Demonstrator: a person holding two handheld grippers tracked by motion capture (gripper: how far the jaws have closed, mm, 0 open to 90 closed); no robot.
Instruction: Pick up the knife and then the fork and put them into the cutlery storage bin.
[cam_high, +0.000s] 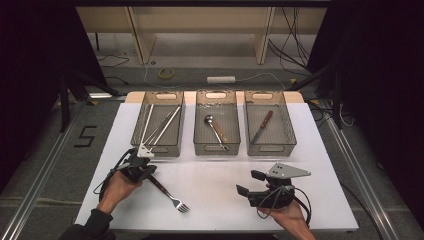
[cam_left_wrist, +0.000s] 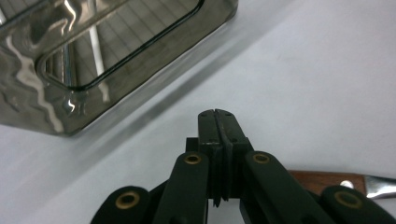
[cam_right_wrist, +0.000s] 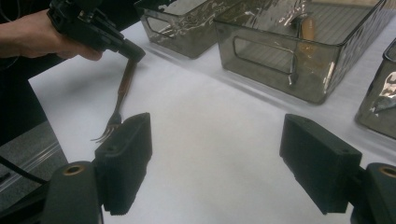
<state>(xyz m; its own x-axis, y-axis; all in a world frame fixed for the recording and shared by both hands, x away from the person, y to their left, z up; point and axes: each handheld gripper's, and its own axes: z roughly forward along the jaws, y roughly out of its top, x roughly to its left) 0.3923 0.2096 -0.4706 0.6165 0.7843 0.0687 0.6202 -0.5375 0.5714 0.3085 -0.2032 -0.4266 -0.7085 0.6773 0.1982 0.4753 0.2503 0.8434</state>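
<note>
on the white table (cam_high: 220, 190), near its left front corner, lay a wood-handled fork (cam_high: 167, 192), tines toward the person. the left gripper (cam_high: 141, 167) had its jaws pressed together on the end of the fork's handle, a grip probably chosen so the fork could be lifted toward one of the three grey bins, likely the left bin (cam_high: 159, 124) just behind it, which held chopsticks. the right gripper (cam_high: 250, 184) waited apart over bare table, jaws spread wide and empty. its own view showed the fork (cam_right_wrist: 120, 95) pinched under the left gripper (cam_right_wrist: 130, 50), a contact the high view left unclear. the left gripper view showed the jaws meeting and the wooden handle (cam_left_wrist: 322, 179) below them.
</note>
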